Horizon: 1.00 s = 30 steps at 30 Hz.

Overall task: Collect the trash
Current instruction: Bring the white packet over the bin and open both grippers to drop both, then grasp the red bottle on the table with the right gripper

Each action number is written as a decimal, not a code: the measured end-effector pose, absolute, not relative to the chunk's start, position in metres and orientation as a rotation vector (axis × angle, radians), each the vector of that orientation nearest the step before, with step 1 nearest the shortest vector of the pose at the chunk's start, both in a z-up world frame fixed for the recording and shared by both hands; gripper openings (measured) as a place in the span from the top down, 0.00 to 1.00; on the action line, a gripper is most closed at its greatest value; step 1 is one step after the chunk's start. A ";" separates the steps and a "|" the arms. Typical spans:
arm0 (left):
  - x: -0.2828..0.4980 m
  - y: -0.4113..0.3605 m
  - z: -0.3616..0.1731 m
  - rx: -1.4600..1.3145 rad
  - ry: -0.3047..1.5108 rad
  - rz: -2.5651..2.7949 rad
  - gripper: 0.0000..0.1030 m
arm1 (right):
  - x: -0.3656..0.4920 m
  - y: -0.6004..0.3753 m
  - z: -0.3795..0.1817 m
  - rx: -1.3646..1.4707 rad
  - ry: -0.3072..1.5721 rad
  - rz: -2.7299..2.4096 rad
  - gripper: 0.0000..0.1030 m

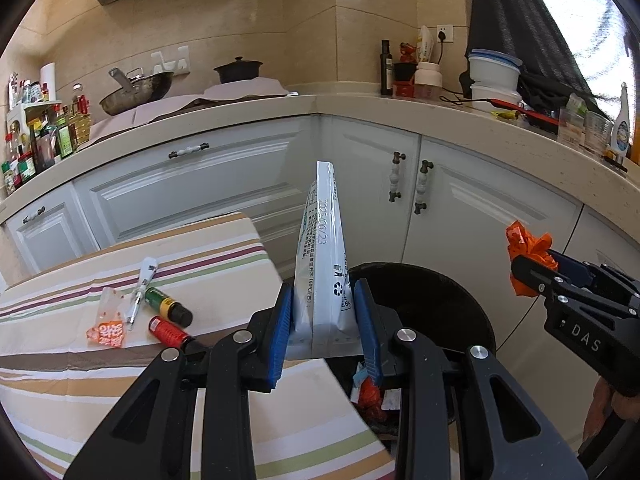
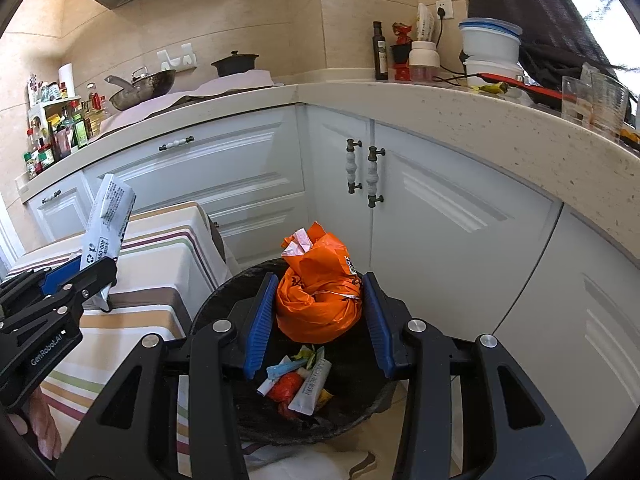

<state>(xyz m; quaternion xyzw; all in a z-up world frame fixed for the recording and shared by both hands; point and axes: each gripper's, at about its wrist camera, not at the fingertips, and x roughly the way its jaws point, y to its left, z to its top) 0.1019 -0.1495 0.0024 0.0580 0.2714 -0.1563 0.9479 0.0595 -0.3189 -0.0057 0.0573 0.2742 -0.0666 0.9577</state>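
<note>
My left gripper [image 1: 323,322] is shut on a white printed pouch [image 1: 322,256], held upright over the corner of the striped table and the near rim of the black trash bin [image 1: 436,304]. The same pouch [image 2: 106,216] shows at the left of the right wrist view. My right gripper [image 2: 319,316] is shut on a crumpled orange plastic bag [image 2: 320,292], held above the open bin [image 2: 224,308]; the bag [image 1: 528,248] also appears at the right of the left wrist view. Wrappers and a white tube [image 2: 312,388] lie in the bin's bottom.
On the striped tablecloth [image 1: 120,380] lie a green-labelled bottle [image 1: 168,306], a red bottle [image 1: 168,332], a white sachet [image 1: 142,284] and an orange-printed wrapper [image 1: 107,330]. White cabinet doors [image 2: 440,216] and a cluttered counter [image 2: 460,104] stand behind the bin.
</note>
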 end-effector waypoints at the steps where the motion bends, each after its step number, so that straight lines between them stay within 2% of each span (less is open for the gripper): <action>1: 0.103 -0.151 0.002 0.119 0.551 -0.319 0.69 | 0.060 -0.320 -0.006 0.116 0.555 -0.137 0.60; 19: 0.123 -0.168 -0.011 0.133 0.556 -0.315 0.66 | 0.080 -0.327 -0.016 0.118 0.558 -0.135 0.58; 20: 0.125 -0.168 -0.011 0.133 0.552 -0.309 0.62 | 0.083 -0.327 -0.018 0.119 0.555 -0.134 0.58; 22: 0.129 -0.170 -0.011 0.131 0.544 -0.297 0.54 | 0.090 -0.330 -0.021 0.126 0.557 -0.139 0.49; 23: 0.131 -0.170 -0.011 0.129 0.543 -0.291 0.48 | 0.092 -0.331 -0.022 0.133 0.552 -0.146 0.48; 30: 0.136 -0.159 -0.005 0.081 0.536 -0.269 0.34 | 0.101 -0.331 -0.019 0.134 0.545 -0.141 0.46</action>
